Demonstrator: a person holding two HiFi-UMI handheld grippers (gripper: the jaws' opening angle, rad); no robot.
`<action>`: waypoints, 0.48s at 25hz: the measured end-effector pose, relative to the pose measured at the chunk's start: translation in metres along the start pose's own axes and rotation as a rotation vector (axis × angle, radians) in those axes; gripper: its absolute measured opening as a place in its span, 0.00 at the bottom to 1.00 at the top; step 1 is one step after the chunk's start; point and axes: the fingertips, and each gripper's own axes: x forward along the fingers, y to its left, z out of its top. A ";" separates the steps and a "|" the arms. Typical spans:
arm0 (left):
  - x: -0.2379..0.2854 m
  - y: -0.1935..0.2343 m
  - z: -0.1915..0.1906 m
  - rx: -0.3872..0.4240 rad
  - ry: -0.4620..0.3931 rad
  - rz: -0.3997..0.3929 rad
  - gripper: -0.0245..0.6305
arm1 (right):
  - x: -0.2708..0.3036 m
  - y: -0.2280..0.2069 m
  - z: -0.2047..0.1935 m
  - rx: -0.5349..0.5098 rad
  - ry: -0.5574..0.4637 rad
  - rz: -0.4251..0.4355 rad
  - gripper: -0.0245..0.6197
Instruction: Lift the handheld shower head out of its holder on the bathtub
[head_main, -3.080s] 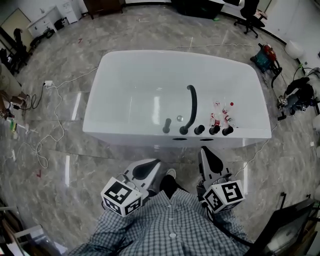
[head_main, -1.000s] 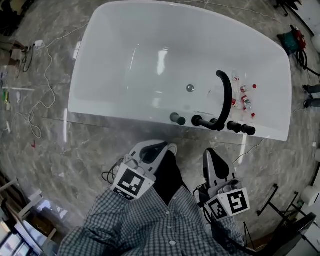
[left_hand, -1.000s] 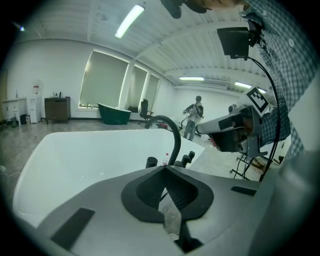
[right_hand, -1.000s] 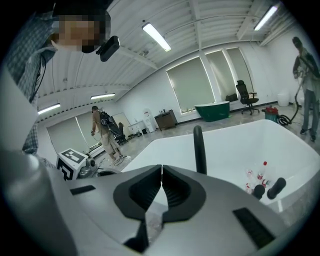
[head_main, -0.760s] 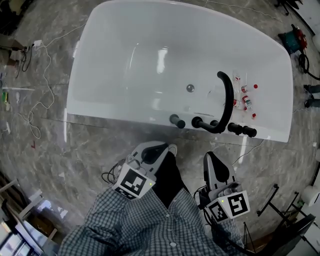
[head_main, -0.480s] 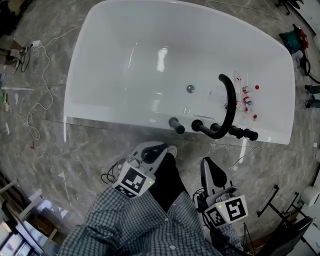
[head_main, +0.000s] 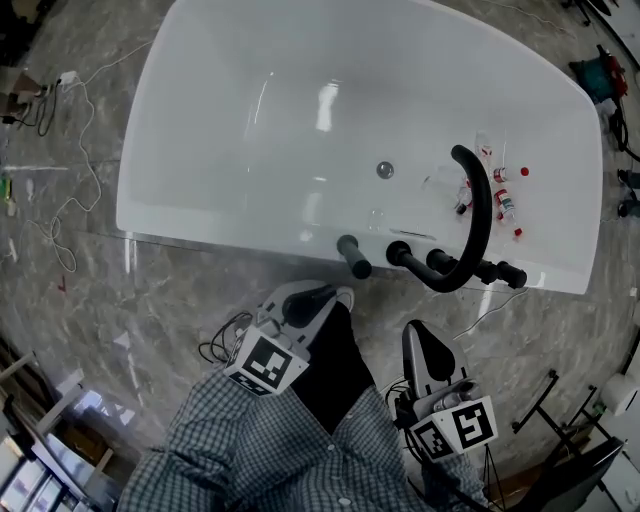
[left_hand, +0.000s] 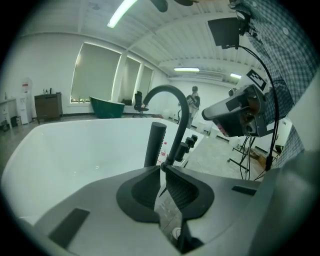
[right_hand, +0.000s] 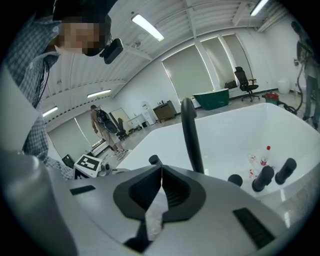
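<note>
Both grippers are clenched on nothing, jaws pressed together: my left gripper (head_main: 316, 294) and right gripper (head_main: 421, 334) hang short of the bathtub (head_main: 220, 232), clear of its near rim. Straight ahead of the left gripper, the handheld shower head (head_main: 352, 257) stands upright in its holder on that rim (a plain black cylinder from here), untouched. Ahead of the right gripper rises the arched black spout (head_main: 474, 215), with black knobs (head_main: 497, 270) off to its right.

Left claw (left_hand: 162, 168) and right claw (right_hand: 160, 169) — jaws together, empty, both tilted forward and down
</note>
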 end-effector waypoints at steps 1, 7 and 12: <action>0.003 0.002 -0.003 -0.005 -0.001 0.003 0.05 | 0.002 -0.003 -0.005 0.003 0.009 0.002 0.07; 0.022 0.013 -0.023 0.023 0.035 0.013 0.06 | 0.016 -0.012 -0.023 0.005 0.043 0.016 0.07; 0.037 0.018 -0.035 0.039 0.049 0.024 0.13 | 0.021 -0.019 -0.030 0.003 0.053 0.020 0.07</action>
